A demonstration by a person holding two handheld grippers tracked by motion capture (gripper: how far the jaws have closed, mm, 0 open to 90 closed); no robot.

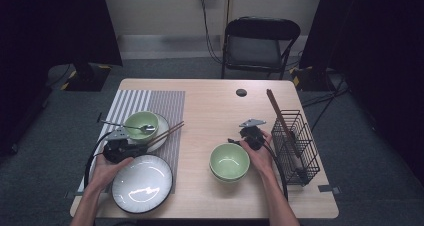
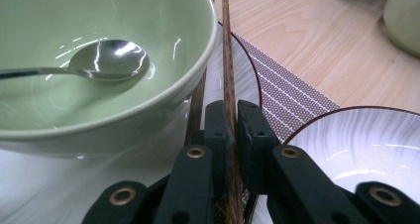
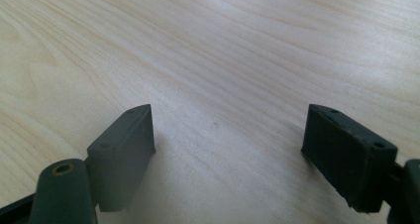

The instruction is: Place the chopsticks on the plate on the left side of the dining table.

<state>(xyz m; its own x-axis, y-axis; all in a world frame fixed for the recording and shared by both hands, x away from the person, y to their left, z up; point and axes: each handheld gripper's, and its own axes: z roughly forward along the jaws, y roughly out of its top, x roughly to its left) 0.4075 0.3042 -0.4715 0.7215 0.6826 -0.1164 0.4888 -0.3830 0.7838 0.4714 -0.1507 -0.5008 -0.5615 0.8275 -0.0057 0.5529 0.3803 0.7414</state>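
The left gripper (image 2: pixel 233 130) is clamped on a wooden chopstick (image 2: pixel 228 60) (its twin lies alongside) beside the green bowl (image 2: pixel 99 85) holding a spoon (image 2: pixel 106 60) on the plate. The right gripper (image 3: pixel 228 149) hangs spread wide over bare table (image 3: pixel 223 45).

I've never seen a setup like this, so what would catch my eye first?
Probably the left claw, shut on a wooden chopstick beside a green bowl that holds a spoon. Across the table, the right claw hangs open over bare wood, next to another green bowl and a wire rack.
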